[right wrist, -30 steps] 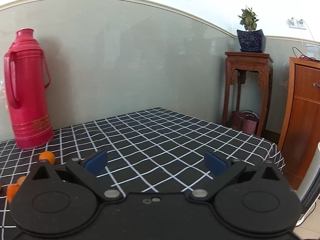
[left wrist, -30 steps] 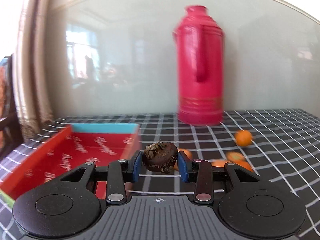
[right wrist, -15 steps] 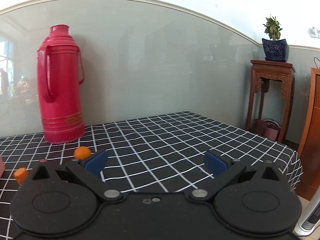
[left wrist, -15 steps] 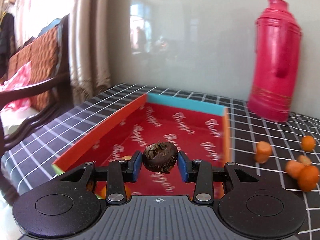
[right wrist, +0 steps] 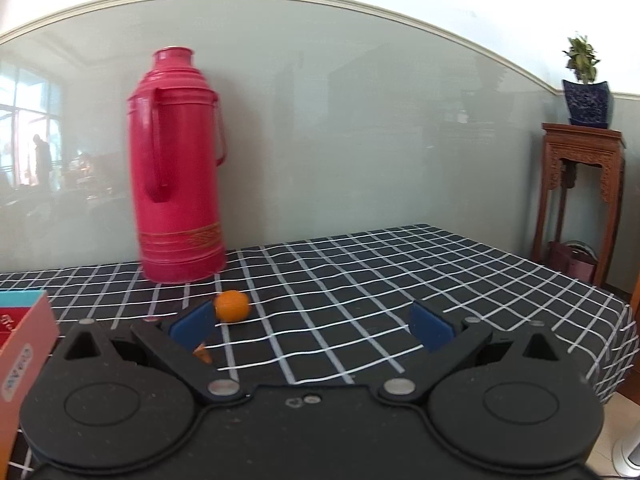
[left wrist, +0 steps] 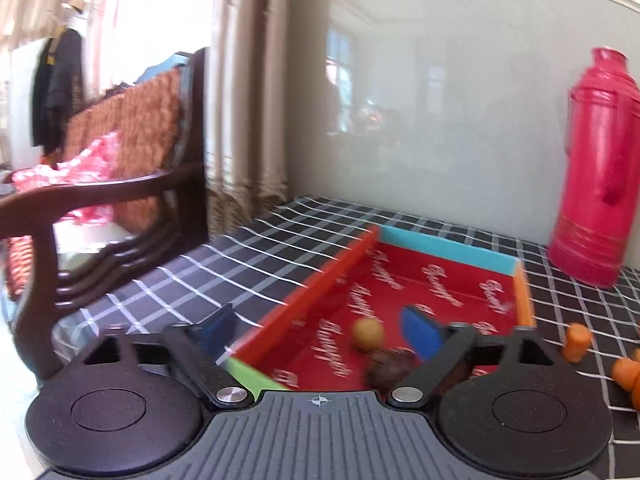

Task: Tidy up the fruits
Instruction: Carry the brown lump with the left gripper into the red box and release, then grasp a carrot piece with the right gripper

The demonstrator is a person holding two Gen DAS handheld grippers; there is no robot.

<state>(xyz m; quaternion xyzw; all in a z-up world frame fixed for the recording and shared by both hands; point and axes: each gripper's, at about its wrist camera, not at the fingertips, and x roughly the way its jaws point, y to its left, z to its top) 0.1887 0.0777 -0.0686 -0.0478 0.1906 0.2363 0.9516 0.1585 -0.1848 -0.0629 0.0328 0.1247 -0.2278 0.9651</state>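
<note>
With its blue pads (left wrist: 420, 330) spread wide, the left gripper (left wrist: 320, 330) hovers low over the red box (left wrist: 316, 280), where the dark fruit (left wrist: 390, 366) lies beside a yellow one (left wrist: 367, 333). Right gripper (right wrist: 312, 322) is splayed too, gripping nothing, level above the checked tablecloth (right wrist: 360, 280), an orange (right wrist: 232, 306) just past its left pad.

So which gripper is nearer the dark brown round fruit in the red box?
Left. The left gripper hangs open right over the dark brown fruit; the right gripper sits beyond the box's wall.
</note>
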